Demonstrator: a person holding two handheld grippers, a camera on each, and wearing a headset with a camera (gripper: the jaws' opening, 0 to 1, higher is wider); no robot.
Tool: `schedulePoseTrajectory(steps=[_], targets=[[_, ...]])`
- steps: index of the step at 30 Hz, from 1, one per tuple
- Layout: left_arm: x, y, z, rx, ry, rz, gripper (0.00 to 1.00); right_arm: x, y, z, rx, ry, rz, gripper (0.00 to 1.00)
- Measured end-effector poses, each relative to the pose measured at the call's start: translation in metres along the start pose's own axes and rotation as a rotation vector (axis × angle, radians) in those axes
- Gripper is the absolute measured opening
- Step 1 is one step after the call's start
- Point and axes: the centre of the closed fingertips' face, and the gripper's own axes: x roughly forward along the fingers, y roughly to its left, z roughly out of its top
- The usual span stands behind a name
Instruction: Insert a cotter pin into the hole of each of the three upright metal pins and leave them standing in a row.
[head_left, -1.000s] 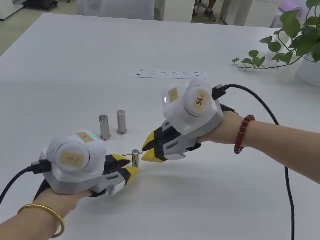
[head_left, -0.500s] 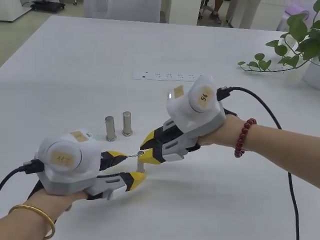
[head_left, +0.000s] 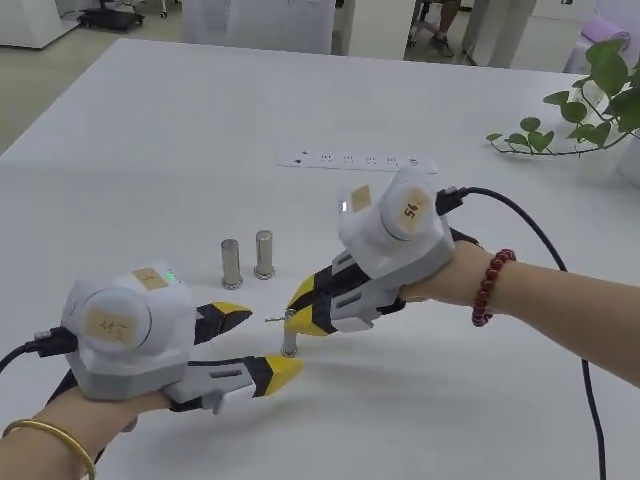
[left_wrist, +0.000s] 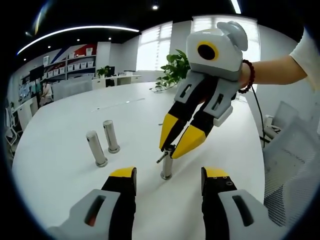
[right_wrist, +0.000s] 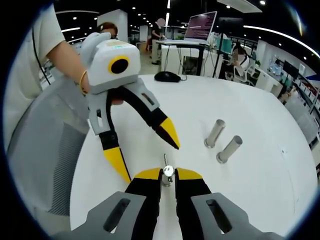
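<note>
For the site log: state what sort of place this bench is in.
Probably an open-plan office or lab: a large white worktable, a monitor on a far desk, and shelving along a wall.

three upright pins (head_left: 263, 254), cotter pin (head_left: 275, 319) in nearest

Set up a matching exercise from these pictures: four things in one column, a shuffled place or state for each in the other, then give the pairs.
Things
1. left gripper
2. right gripper
3. near metal pin
4. power strip

States
A. lies flat, far behind both grippers
B. jaws closed around a pin's top
C. jaws wide open
D. stands upright, cotter pin sticking out near its top

Pairs: 1-C, 2-B, 3-D, 4-A
</note>
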Motion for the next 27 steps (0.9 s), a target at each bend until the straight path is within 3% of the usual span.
schedulePoseTrajectory(steps=[27], targets=[[-0.031,-0.005,0.009,-0.022,-0.051,0.019,0.67,0.008,-0.003,0.009,0.025,-0.010,-0.028,0.10]])
